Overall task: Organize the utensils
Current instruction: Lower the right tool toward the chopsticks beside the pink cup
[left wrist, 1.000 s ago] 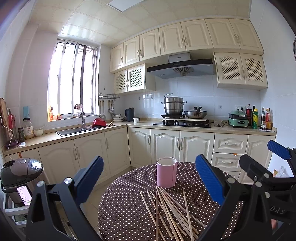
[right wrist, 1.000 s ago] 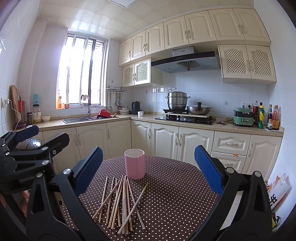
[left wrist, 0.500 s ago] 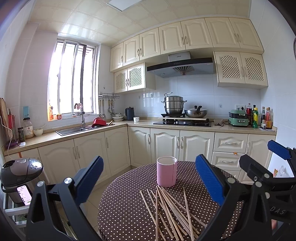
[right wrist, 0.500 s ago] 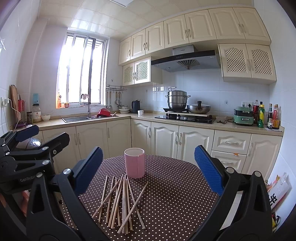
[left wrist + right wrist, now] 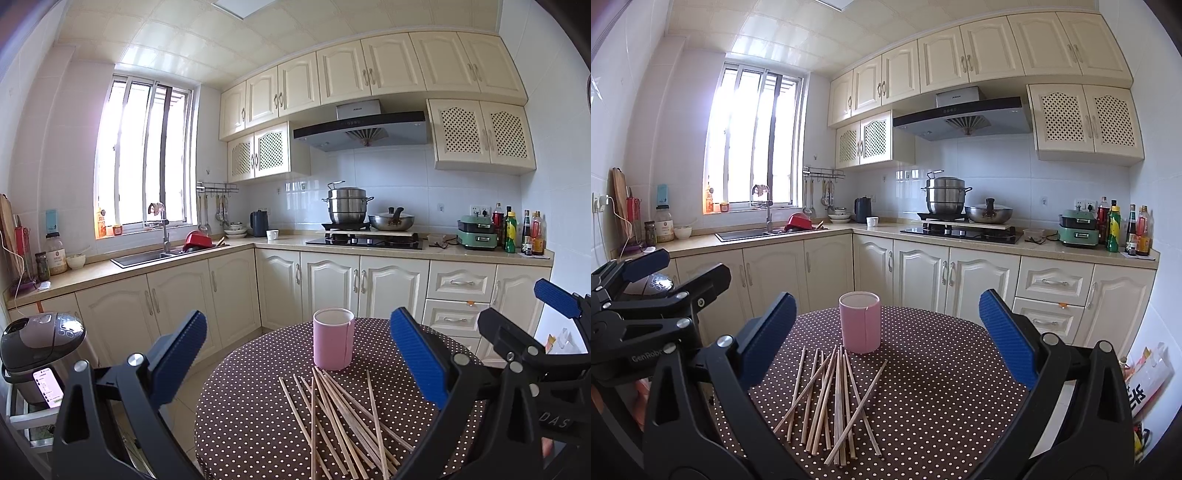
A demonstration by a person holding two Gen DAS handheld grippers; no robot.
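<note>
Several wooden chopsticks (image 5: pixel 340 417) (image 5: pixel 831 402) lie in a loose crossed pile on a round table with a brown polka-dot cloth (image 5: pixel 255 410) (image 5: pixel 945 387). Just behind them a pink cylindrical cup (image 5: pixel 333 344) (image 5: pixel 860 322) stands upright and looks empty. My left gripper (image 5: pixel 297 360) hovers above the table's near edge, open, nothing between its blue pads. My right gripper (image 5: pixel 886 339) is open too, held above the pile, with the cup seen between its fingers. Each gripper shows at the edge of the other's view.
Cream kitchen cabinets (image 5: pixel 328 284) run behind the table, with a sink (image 5: pixel 147 256) at left and a stove with pots (image 5: pixel 364 236). A rice cooker (image 5: pixel 37 339) stands on a low shelf left of the table. Floor lies between table and cabinets.
</note>
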